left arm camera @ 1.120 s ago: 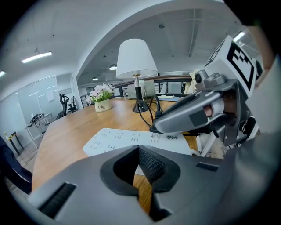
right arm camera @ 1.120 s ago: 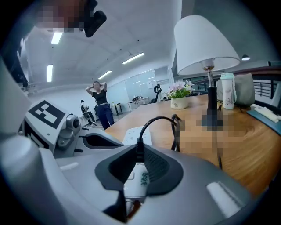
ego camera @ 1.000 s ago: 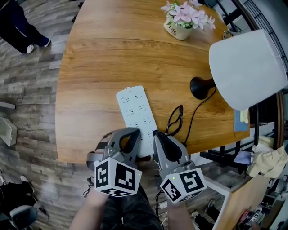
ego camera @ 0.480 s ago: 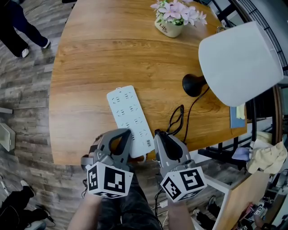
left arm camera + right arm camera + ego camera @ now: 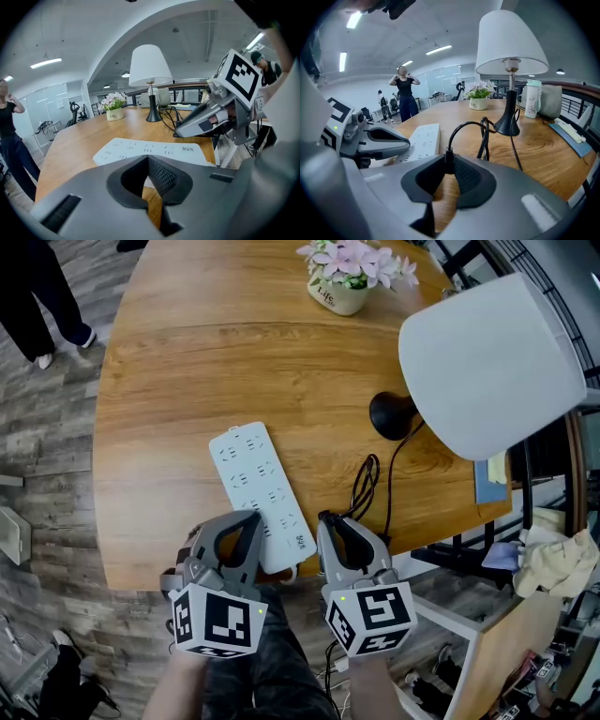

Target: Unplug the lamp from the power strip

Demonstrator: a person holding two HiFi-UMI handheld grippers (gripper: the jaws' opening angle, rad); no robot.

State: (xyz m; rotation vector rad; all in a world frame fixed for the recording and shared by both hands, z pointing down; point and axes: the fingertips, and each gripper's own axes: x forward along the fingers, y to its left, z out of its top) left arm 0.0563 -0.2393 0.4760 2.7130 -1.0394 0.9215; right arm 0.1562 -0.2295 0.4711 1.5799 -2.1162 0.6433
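Note:
A white power strip (image 5: 248, 479) lies on the round wooden table (image 5: 187, 362), its near end by the front edge. The lamp has a white shade (image 5: 487, 362) and a black base (image 5: 389, 415); its black cable (image 5: 366, 486) loops back to a small black plug (image 5: 448, 154). My right gripper (image 5: 328, 519) is shut on that plug, just right of the strip's near end; its jaws have just been opening slightly with the plug still between them. The plug is out of the strip. My left gripper (image 5: 255, 517) is shut, its tips at the strip's near left edge (image 5: 150, 150).
A pot of pink flowers (image 5: 339, 277) stands at the far side of the table. A blue notebook (image 5: 487, 488) lies at the right edge under the shade. A person's legs (image 5: 37, 287) show on the floor at upper left. Clutter fills the floor at right.
The right gripper has drawn slightly away from the strip's near end with the plug. The left gripper has stayed by the strip. The head view has shifted.

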